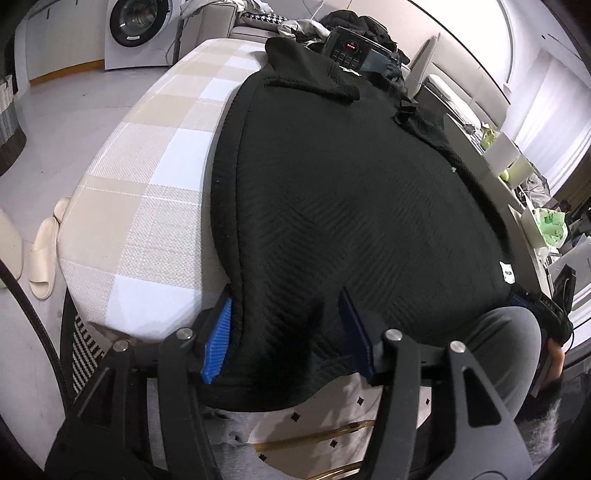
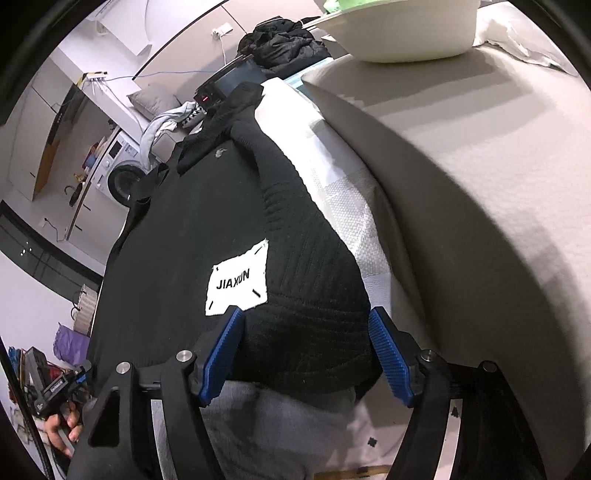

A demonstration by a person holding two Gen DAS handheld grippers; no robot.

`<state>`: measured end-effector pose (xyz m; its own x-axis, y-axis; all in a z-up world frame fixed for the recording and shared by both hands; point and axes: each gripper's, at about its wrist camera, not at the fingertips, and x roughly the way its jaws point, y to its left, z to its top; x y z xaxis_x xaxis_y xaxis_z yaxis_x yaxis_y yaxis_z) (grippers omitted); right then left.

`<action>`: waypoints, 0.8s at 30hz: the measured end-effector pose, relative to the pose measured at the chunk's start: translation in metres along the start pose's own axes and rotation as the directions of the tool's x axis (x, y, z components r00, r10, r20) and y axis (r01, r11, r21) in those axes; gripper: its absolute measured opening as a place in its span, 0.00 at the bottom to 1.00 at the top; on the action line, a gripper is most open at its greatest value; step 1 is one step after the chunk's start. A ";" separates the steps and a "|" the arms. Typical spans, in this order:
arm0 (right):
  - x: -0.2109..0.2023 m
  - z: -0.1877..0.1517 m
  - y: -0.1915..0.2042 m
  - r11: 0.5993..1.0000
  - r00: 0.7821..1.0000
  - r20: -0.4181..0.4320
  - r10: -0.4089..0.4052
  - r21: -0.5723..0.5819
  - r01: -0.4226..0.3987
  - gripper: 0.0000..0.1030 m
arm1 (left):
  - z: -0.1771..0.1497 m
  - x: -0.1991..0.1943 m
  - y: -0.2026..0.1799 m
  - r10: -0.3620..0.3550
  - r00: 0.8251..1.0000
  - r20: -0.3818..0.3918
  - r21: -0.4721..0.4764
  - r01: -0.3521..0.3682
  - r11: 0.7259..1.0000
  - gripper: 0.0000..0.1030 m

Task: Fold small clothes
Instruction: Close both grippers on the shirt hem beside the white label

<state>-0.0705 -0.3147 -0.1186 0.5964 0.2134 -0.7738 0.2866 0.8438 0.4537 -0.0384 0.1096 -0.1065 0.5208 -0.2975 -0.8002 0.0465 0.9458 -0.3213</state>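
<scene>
A black knit sweater [image 1: 332,203] lies spread flat on a table with a beige and white checked cloth [image 1: 147,184]. Its near hem hangs over the table's front edge. My left gripper [image 1: 286,336] is open, with the left end of that hem lying loose between its blue pads [image 1: 218,339]. In the right wrist view the same sweater [image 2: 207,221] shows a white "JIAXUN" label [image 2: 238,282] near the hem. My right gripper [image 2: 306,354] is open and straddles the hem's right corner just below the label. The left gripper [image 2: 55,391] shows in a hand at the lower left.
Grey trousers of the person [image 2: 266,424] are right below the hem. A black device with red lights [image 1: 349,46] and a pile of dark clothes [image 2: 284,40] sit at the table's far end. A white basin [image 2: 399,33] rests on a beige cover [image 2: 480,184] to the right. Slippers [image 1: 42,254] lie on the floor to the left.
</scene>
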 end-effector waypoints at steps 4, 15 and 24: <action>0.000 0.000 0.001 1.000 1.000 0.023 -0.015 0.013 0.015 0.69 | 0.000 -0.001 0.003 -0.012 1.000 0.007 -0.001 0.012 1.000 0.51; 0.004 -0.002 -0.002 0.997 0.997 0.071 0.025 0.073 -0.030 0.49 | -0.003 -0.003 0.013 -0.003 1.000 -0.008 -0.002 0.003 1.000 0.12; -0.025 0.000 0.021 0.997 0.995 0.073 0.072 -0.017 -0.071 0.07 | -0.003 -0.006 0.025 -0.094 0.996 -0.001 -0.078 0.094 0.993 0.04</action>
<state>-0.0792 -0.3024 -0.0892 0.6690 0.2373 -0.7044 0.2308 0.8345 0.5004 -0.0424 0.1345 -0.1115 0.5130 -0.3854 -0.7670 0.0282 0.9006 -0.4337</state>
